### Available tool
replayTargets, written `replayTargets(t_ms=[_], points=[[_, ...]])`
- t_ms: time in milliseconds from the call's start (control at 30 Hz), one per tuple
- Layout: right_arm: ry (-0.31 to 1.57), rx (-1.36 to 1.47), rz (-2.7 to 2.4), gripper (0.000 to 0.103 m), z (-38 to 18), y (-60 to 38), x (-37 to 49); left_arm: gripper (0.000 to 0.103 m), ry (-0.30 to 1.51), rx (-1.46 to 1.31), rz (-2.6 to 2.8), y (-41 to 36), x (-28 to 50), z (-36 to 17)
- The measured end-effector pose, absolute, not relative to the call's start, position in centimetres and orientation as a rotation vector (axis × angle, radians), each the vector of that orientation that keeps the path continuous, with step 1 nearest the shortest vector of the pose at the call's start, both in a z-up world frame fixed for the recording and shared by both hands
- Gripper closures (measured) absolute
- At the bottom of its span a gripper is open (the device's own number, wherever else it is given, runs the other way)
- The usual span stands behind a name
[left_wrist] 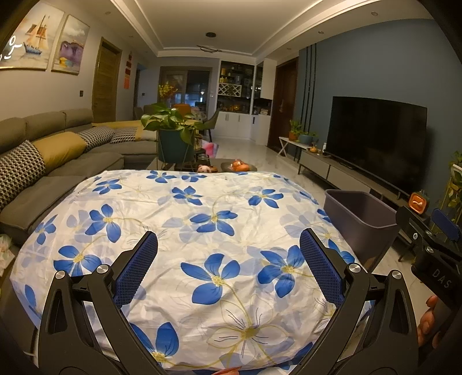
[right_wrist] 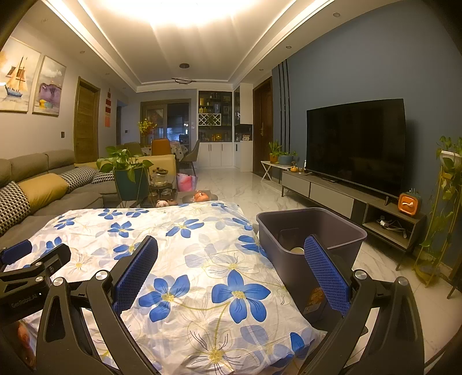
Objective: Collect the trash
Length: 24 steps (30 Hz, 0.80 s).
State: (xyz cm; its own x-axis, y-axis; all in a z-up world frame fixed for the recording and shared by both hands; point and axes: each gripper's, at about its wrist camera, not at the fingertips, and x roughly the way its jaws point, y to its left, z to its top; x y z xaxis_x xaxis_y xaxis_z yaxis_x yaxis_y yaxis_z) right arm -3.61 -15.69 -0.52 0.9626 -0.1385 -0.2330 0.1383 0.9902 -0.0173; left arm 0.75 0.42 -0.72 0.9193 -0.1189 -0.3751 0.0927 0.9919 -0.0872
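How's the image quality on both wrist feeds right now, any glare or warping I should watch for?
Right wrist view: the ceiling light blows out to white glare at the top, and the bin interior is dim but readable. Left wrist view: dimmer, evenly warm, no glare. Both views: fisheye bends the tablecloth edges and the TV, corners go black, and focus is sharp.

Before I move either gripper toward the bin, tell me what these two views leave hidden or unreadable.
- Bin contents: right wrist view shows only a pale round item at the bottom; the right gripper finger covers the rest. Left wrist view shows no interior.
- Label on the bin's side: right wrist view, too small, partly behind the finger.
- Floor beside the flowered cloth: hidden by the cloth in both views.
- Near cloth edge: cut off by the left gripper.
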Motion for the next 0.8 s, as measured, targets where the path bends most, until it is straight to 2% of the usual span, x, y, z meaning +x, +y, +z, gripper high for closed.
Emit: replayTargets(t_ms=[500,700,800], points=[[0.237,0.002,-0.141,0.005,-0.44,-15.77,-3.56,0.006,0.394,-0.082,-0.115,0.55,1.0,-0.84],[0.242,0.005,-0.145,0.005,-0.63,-15.64,-3.98,0.023,0.393,-0.071,-0.151,0.77,1.06,-1.06],[0.242,0.003,-0.148,0.005,-0.59,-15.62,-3.99,0.023,0.395,-0.068,-0.152,0.71,1.04,-1.13]])
